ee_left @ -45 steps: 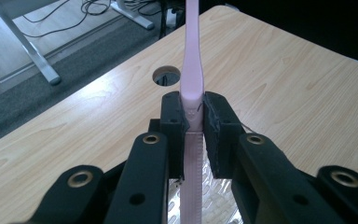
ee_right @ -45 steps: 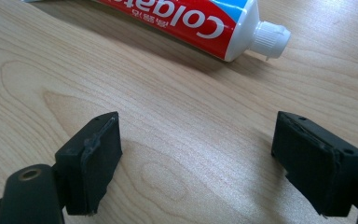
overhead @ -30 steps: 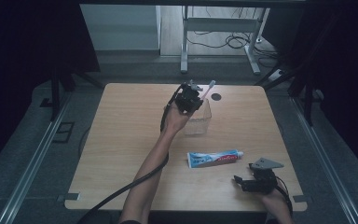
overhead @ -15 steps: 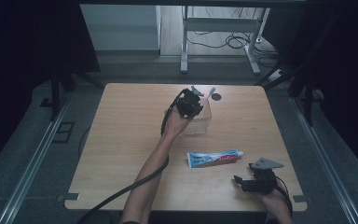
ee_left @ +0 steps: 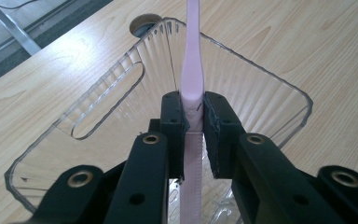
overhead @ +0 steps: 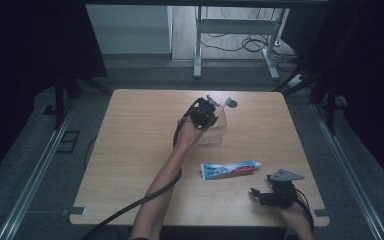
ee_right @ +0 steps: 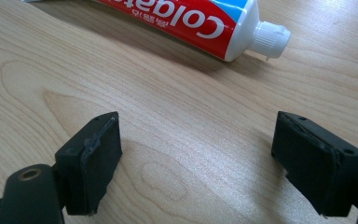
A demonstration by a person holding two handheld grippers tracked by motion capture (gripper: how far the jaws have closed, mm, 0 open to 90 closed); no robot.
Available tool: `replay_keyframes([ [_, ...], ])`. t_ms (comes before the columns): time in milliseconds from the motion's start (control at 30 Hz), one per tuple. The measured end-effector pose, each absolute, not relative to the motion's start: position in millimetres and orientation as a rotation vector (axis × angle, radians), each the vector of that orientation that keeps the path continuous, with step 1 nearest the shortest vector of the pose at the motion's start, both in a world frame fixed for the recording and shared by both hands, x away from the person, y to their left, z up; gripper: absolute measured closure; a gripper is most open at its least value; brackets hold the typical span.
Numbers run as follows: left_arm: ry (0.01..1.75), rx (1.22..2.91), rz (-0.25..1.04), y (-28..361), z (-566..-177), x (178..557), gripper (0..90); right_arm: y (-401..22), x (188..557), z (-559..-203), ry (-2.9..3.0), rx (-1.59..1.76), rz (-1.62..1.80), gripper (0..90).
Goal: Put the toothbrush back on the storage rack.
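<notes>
Lowered since before, pale pink toothbrush [ee_left: 192,70] clenched by left gripper [ee_left: 193,126] in ribbed clear bin [ee_left: 270,88], right gripper [ee_right: 196,163] fingers released

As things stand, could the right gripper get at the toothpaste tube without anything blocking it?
Probably yes. The right gripper has its jaws wide open low over the table, and the toothpaste tube lies just ahead of it, with bare wood between them.

I work in what looks like a lab or recording studio: my bare light wooden table [overhead: 130,150] stands alone on grey carpeted floor [overhead: 35,165], hemmed by dark black curtains [overhead: 25,55], with metal floor rails [overhead: 35,172], loose black cables [overhead: 242,44] and a grey metal-legged stand [overhead: 200,45] behind.
</notes>
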State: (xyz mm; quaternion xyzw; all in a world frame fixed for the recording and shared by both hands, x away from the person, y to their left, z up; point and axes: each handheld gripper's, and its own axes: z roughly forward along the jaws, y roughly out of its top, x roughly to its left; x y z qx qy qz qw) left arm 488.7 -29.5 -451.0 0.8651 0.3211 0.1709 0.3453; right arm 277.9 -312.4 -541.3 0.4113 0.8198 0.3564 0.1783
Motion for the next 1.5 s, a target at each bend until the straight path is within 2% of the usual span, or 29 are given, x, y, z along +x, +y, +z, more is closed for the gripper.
replay_keyframes([
  [667, 0.899, 2.311, 0.466, -35.5, -453.9, 488.4, 77.2, -312.3, 277.9, -541.3, 2.318, 1.164, 1.008, 15.6],
  [1100, 0.903, 2.281, 0.446, -32.4, -448.2, 486.9, 63.6, -312.2, 278.0, -541.4, 2.322, 1.161, 1.008, 15.2],
  [1500, 0.893, 2.190, 0.420, -23.6, -433.7, 478.4, 46.3, -312.0, 278.1, -541.5, 2.326, 1.156, 1.010, 15.1],
])
